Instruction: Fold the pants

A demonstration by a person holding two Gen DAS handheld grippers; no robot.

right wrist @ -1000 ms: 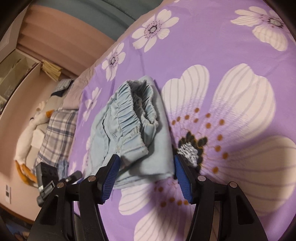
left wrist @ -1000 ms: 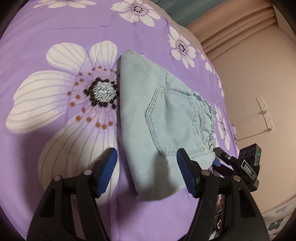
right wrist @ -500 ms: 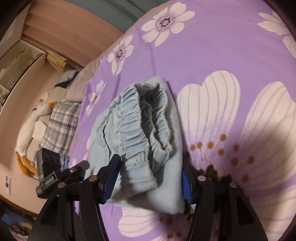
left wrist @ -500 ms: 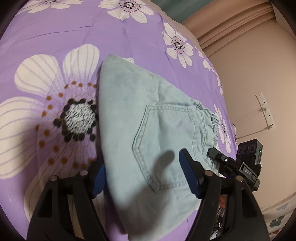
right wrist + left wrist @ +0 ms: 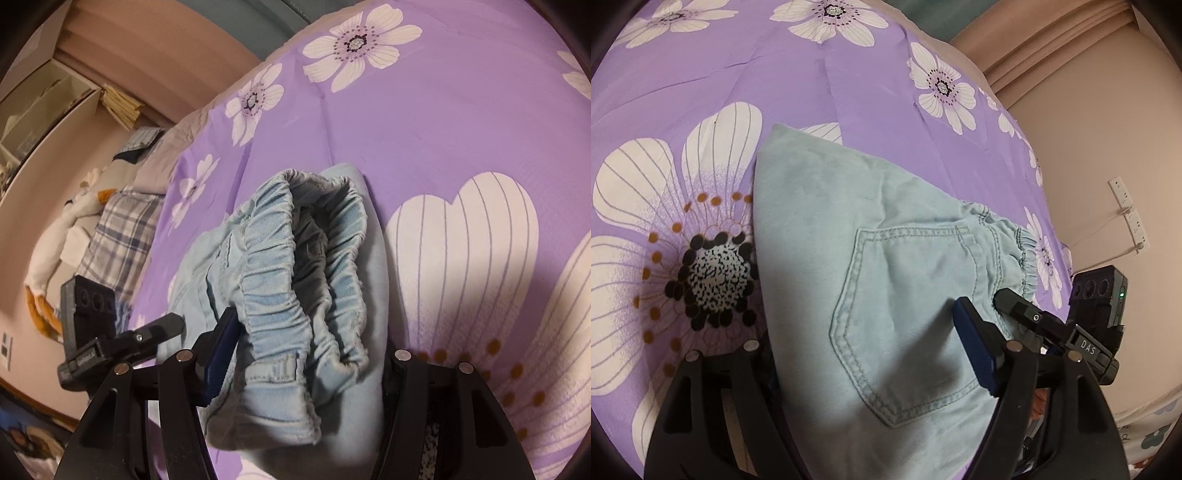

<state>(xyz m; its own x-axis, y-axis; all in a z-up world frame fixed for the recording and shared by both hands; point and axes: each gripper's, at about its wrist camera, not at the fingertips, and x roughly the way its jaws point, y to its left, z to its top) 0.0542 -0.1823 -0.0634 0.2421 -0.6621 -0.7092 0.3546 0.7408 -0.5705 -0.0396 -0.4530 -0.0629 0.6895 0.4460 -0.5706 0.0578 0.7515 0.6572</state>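
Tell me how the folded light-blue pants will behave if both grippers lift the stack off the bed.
The folded pants will probably sag between the left gripper and right gripper: the soft cloth is only stacked in loose layers. The gathered elastic waistband already gapes, so the layers may slip apart. The stack looks light and unbreakable.

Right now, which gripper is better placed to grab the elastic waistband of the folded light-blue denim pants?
Right. The right gripper straddles the elastic waistband of the light-blue denim pants. The left gripper, jaws just opened wider, straddles the back pocket side, waistband at its far edge.
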